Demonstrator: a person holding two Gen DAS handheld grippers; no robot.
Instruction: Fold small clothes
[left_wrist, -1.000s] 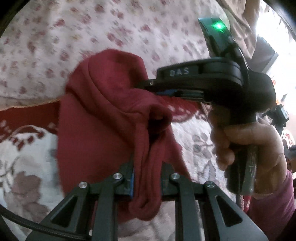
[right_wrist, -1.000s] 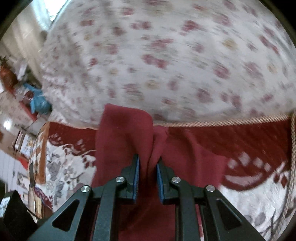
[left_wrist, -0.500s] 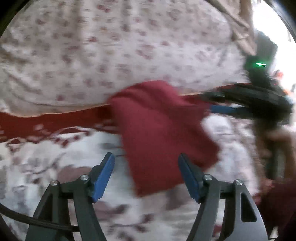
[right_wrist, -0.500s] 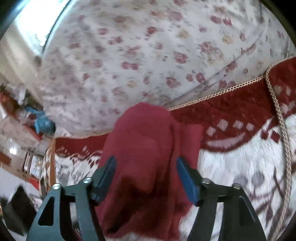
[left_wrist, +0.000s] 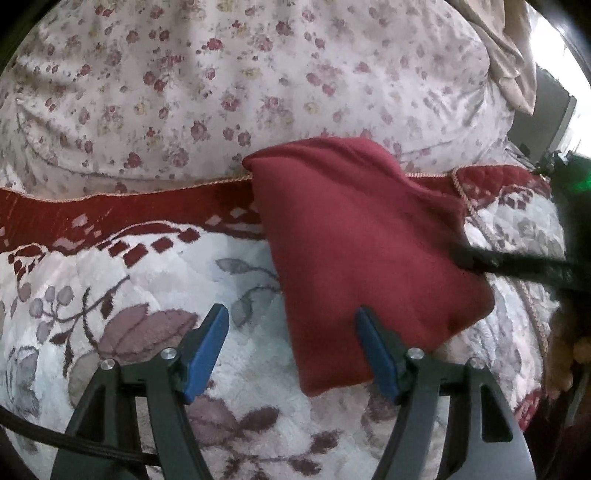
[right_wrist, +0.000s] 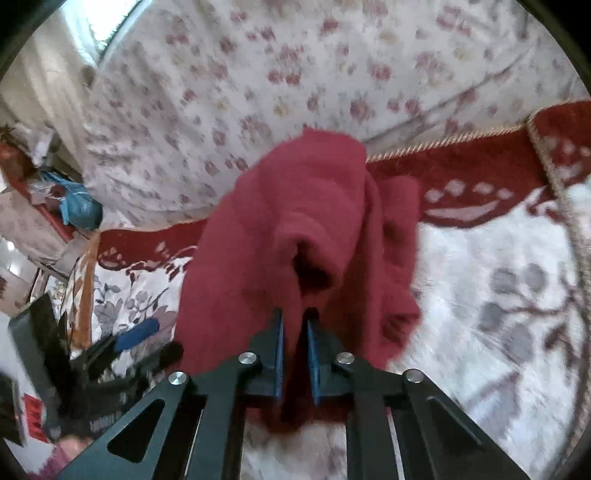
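Folding looks partway done: your dark red knit garment (left_wrist: 362, 251) lies doubled over on the floral bedspread (left_wrist: 155, 288), its far corner propped against the rose-print pillow (left_wrist: 221, 81) behind it. From the left wrist view it reads as a fairly neat wedge, but the right wrist view shows a bunched ridge and loose layers along one side, so I judge at least one more fold and some smoothing remain. Your left gripper (left_wrist: 291, 350) is released, its blue pads spread wide, one over the bedspread and one over the garment's near edge, clasping nothing. Your right gripper (right_wrist: 294, 347) is clenched on a pinch of the red fabric, with cloth pressed between its pads. Whether other clothes await folding, the pictures do not show.
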